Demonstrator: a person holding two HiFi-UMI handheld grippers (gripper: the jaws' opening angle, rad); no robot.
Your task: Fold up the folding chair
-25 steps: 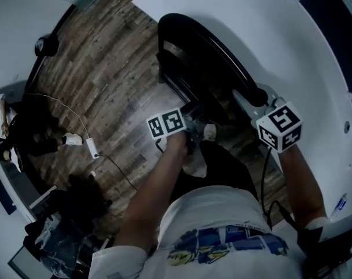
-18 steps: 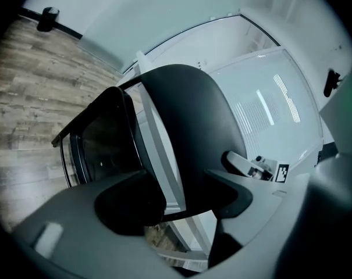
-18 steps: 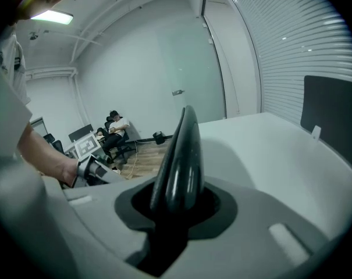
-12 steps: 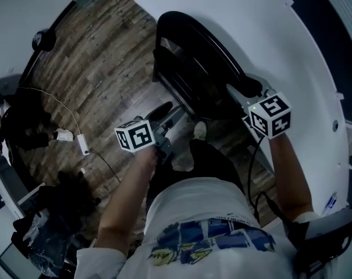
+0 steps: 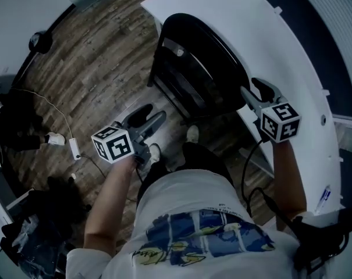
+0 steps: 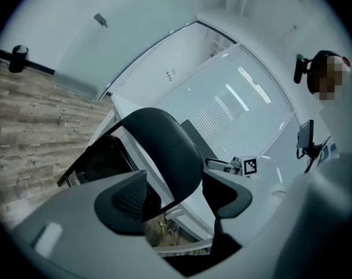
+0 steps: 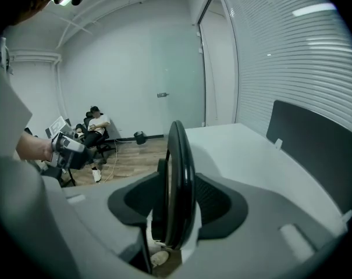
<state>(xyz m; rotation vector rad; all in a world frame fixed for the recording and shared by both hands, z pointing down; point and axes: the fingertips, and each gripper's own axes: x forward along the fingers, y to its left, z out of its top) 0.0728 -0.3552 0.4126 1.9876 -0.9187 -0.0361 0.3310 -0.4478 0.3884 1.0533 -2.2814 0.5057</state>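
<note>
The black folding chair [image 5: 193, 68] stands nearly flat, leaning against the edge of the white table [image 5: 263, 34]. My left gripper [image 5: 148, 116] hangs open over the wooden floor, left of the chair and apart from it. In the left gripper view the chair's backrest [image 6: 164, 150] shows beyond the empty left gripper [image 6: 176, 196]. My right gripper [image 5: 252, 89] is at the chair's top right corner. In the right gripper view the chair's edge [image 7: 178, 156] stands upright between the right gripper's [image 7: 178, 205] jaws, which have just been opening and do not clamp it.
A white cable with an adapter [image 5: 74, 149] lies on the floor at the left. Dark bags [image 5: 42, 214] sit at the lower left. The person's shoes [image 5: 192, 133] stand close to the chair's feet. Someone sits on an office chair [image 7: 97, 127] far across the room.
My left gripper has come away from the chair's lower part, rising and moving left. The right gripper's jaws have opened on the chair's top edge and drawn back a little.
</note>
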